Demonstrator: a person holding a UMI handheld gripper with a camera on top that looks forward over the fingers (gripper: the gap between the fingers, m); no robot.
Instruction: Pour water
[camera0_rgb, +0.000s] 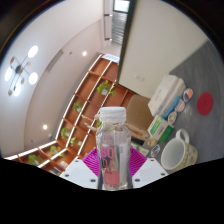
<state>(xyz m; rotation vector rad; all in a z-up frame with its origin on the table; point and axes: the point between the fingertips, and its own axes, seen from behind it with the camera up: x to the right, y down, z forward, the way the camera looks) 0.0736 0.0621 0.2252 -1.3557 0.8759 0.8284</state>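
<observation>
A clear plastic bottle (112, 145) with a white cap and pink lettering stands upright between my fingers, its lower part tinted pink. My gripper (112, 162) is shut on the bottle, with the magenta pads (90, 160) pressing its sides. A white mug (178, 153) sits to the right of the bottle, on a table (203, 140) that appears tilted in the view. The bottle's base is hidden behind the gripper body.
Behind the mug stand a green-patterned cup (158, 128) and a white box with blue and orange items (175, 97). A red round mark (206, 102) lies on the table farther right. Wooden shelves with green plants (85, 110) rise beyond. Ceiling lamps (22, 68) show at upper left.
</observation>
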